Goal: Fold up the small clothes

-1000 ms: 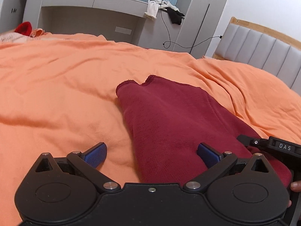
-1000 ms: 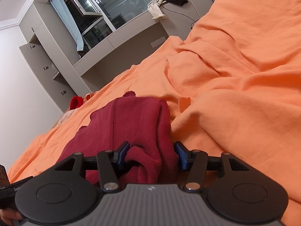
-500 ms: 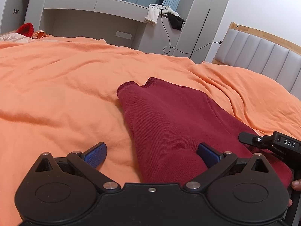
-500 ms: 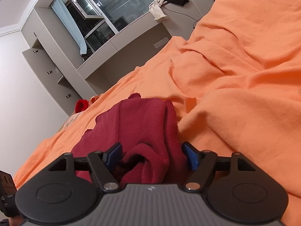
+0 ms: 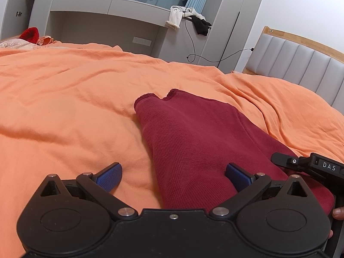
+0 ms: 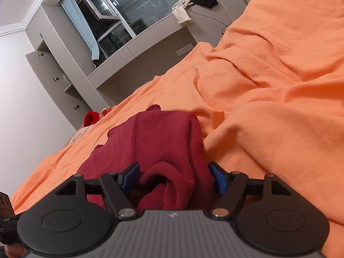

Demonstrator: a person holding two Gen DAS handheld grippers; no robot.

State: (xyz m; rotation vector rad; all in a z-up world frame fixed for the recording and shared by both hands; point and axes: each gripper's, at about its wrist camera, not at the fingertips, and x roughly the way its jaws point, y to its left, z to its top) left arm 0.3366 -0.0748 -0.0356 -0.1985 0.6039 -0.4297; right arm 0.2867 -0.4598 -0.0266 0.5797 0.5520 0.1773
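A dark red knit garment [image 5: 193,142] lies folded lengthwise on the orange bedcover [image 5: 64,107]. My left gripper [image 5: 173,175] is open wide at its near end, one pad on the bedcover and one on the cloth. In the right wrist view the garment [image 6: 154,142] bunches up between the blue pads of my right gripper [image 6: 174,177]. The jaws stand apart on either side of the cloth without squeezing it. The right gripper's body shows in the left wrist view [image 5: 309,165] at the garment's right edge.
A grey padded headboard [image 5: 301,64] stands at the right. A grey window ledge [image 5: 107,8] carries white and black clothes [image 5: 187,17] and a hanging cable. A red item [image 5: 29,34] and a patterned cloth lie at the bed's far left. Bedcover folds rise to the right [image 6: 268,86].
My right gripper's jaws have opened wider, releasing their squeeze on the bunched garment. My left gripper has stayed open and lifted slightly; the garment has not moved.
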